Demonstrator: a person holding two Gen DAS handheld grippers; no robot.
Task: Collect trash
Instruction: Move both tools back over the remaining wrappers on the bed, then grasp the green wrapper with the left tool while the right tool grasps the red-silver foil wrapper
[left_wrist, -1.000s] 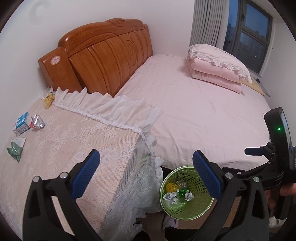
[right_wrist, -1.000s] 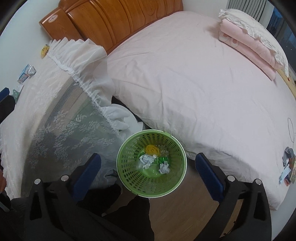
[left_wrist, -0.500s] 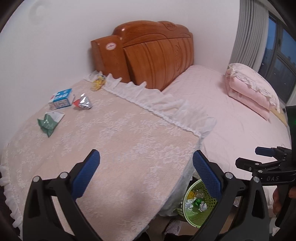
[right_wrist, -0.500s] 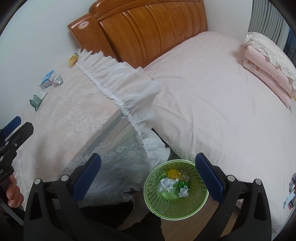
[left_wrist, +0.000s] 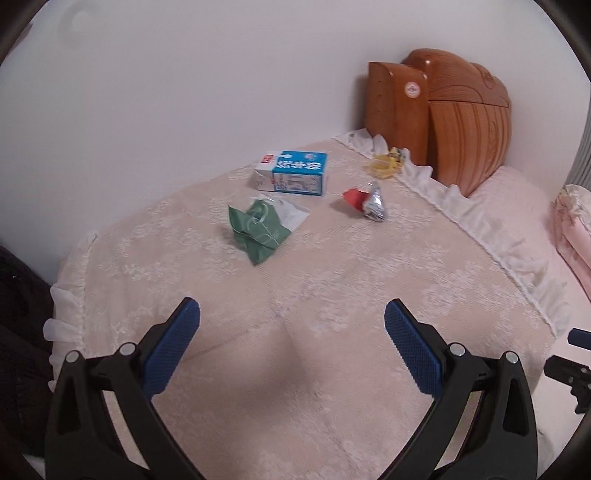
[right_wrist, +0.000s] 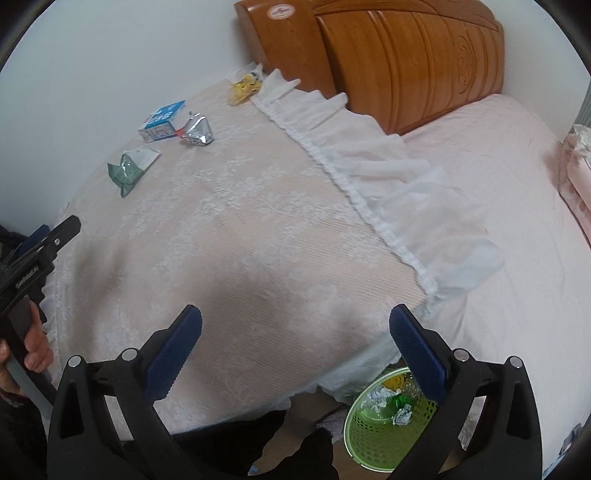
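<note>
Trash lies on a lace-covered table (left_wrist: 332, 295): a green wrapper (left_wrist: 258, 227), a blue and white carton (left_wrist: 295, 177), a red and silver foil wrapper (left_wrist: 365, 201) and a yellow wrapper (left_wrist: 386, 162). My left gripper (left_wrist: 291, 328) is open and empty, short of the green wrapper. My right gripper (right_wrist: 295, 332) is open and empty over the table's near edge. In the right wrist view the same green wrapper (right_wrist: 129, 170), carton (right_wrist: 162, 120), foil wrapper (right_wrist: 197, 131) and yellow wrapper (right_wrist: 243, 86) show at far left. A green basket (right_wrist: 376, 439) holding trash stands on the floor below.
A wooden headboard (right_wrist: 388, 55) and a pink bed (right_wrist: 498, 221) lie to the right of the table. A white wall (left_wrist: 184, 92) backs the table. The left gripper's tip (right_wrist: 55, 232) shows at the left edge of the right wrist view.
Both grippers have swung left, away from the basket and toward the table. The trash items now sit closer and more central in the left wrist view. Both stay open.
</note>
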